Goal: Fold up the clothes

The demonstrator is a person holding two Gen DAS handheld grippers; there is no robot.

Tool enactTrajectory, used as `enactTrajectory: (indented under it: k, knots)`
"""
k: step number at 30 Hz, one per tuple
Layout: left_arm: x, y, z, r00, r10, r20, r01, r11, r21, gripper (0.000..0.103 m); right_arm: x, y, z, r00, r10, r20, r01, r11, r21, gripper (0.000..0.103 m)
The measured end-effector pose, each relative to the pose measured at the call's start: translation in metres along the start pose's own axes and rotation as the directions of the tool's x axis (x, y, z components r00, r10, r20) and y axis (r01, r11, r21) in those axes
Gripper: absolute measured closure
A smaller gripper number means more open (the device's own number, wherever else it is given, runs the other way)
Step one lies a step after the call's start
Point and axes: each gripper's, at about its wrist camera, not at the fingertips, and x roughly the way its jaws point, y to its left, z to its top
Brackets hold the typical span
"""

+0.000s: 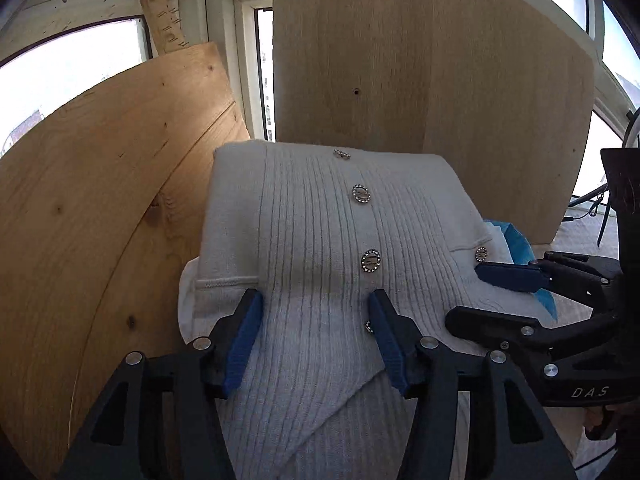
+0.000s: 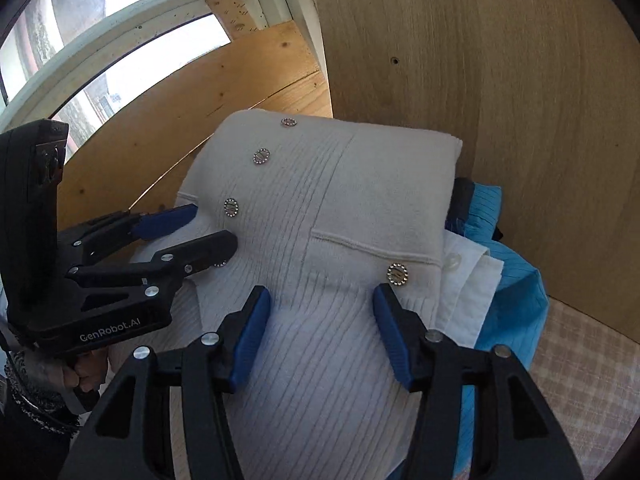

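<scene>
Left gripper (image 1: 316, 300) held low over the near left part of the cardigan (image 1: 320, 216), fingers pointing away, jaws spread wide with nothing between them; blue ribbed pads (image 1: 242, 344) hover at or just above the knit, contact not certain. Right gripper (image 2: 320, 300) alongside at the cardigan's right, same forward pose, jaws likewise wide and empty.

Cardigan: cream ribbed knit, folded into a rough rectangle, lying on top of a stack. Round rhinestone-rimmed buttons (image 2: 231, 206) run down the placket; one more sits at a pocket edge. Beneath it, a smooth white shirt (image 2: 468, 284) and a blue garment (image 2: 508, 300) stick out on the right. Pale checked surface (image 2: 580, 364) below the stack. Wooden boards (image 1: 420, 60) lean behind, knotty pine at left.
</scene>
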Motion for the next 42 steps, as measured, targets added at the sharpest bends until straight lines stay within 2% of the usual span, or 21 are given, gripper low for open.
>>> enactTrajectory:
  k: [3,7,11,14,16,18,20,22,24,27,29,33,35,38,42]
  knots:
    - [-0.009,-0.005,0.004,1.0,0.017,0.003,-0.017,1.0,0.01,0.044,-0.011,0.001,0.005,1.0,-0.01,-0.006,0.01,1.0,-0.008,0.049]
    - [-0.065,0.007,-0.008,0.998,0.001,0.066,0.003,0.999,-0.054,0.046,-0.055,0.007,0.002,0.999,0.019,0.032,-0.019,1.0,-0.002,0.05]
    - [-0.108,0.017,-0.047,0.99,-0.079,0.119,0.093,0.989,-0.117,0.046,-0.103,0.024,-0.03,0.996,0.057,0.068,-0.056,0.998,-0.023,0.05]
    - [-0.099,0.01,-0.074,0.994,-0.097,0.048,0.102,0.99,-0.093,0.045,-0.098,0.037,-0.056,0.996,0.094,0.0,-0.094,0.995,-0.015,0.05]
    - [-0.084,0.006,-0.089,0.996,-0.085,-0.026,0.082,0.991,-0.107,0.048,-0.088,0.044,-0.072,0.998,0.039,-0.041,-0.04,0.999,-0.037,0.049]
    - [-0.084,0.006,-0.104,0.994,-0.089,-0.062,0.08,0.987,-0.14,0.048,-0.084,0.049,-0.086,0.997,-0.022,-0.079,0.018,0.998,-0.059,0.049]
    - [-0.099,0.005,-0.118,0.996,-0.071,-0.053,0.062,0.984,-0.167,0.048,-0.096,0.047,-0.098,0.993,-0.033,-0.114,0.027,0.998,-0.052,0.049]
    - [-0.12,0.001,-0.13,0.999,-0.027,-0.045,0.019,0.985,-0.174,0.043,-0.119,0.041,-0.112,0.992,-0.037,-0.123,0.034,0.999,-0.023,0.046]
    - [-0.139,-0.007,-0.139,0.999,-0.008,-0.043,0.0,0.983,-0.184,0.04,-0.144,0.032,-0.129,0.992,-0.07,-0.101,0.07,0.998,0.0,0.038]
    - [-0.16,-0.028,-0.154,0.999,-0.005,-0.052,-0.006,0.978,-0.207,0.033,-0.176,0.019,-0.159,0.99,-0.114,-0.082,0.117,0.992,0.035,0.035]
    - [-0.171,-0.042,-0.161,0.998,0.011,-0.057,-0.024,0.974,-0.227,0.033,-0.191,0.009,-0.177,0.986,-0.138,-0.088,0.143,0.988,0.051,0.035]
    - [-0.192,-0.091,-0.177,0.994,0.086,-0.061,-0.099,0.967,-0.236,0.031,-0.215,-0.01,-0.209,0.977,-0.184,-0.104,0.19,0.98,0.05,0.035]
    - [-0.203,-0.117,-0.182,0.995,0.099,-0.028,-0.103,0.965,-0.241,0.026,-0.232,-0.021,-0.226,0.977,-0.19,-0.096,0.195,0.98,0.046,0.035]
    - [-0.217,-0.154,-0.188,0.995,0.094,-0.011,-0.094,0.96,-0.263,0.026,-0.254,-0.041,-0.25,0.978,-0.188,-0.096,0.194,0.98,0.052,0.035]
    - [-0.23,-0.201,-0.198,0.988,0.153,-0.023,-0.154,0.953,-0.262,0.026,-0.284,-0.067,-0.278,0.979,-0.179,-0.094,0.184,0.982,0.049,0.035]
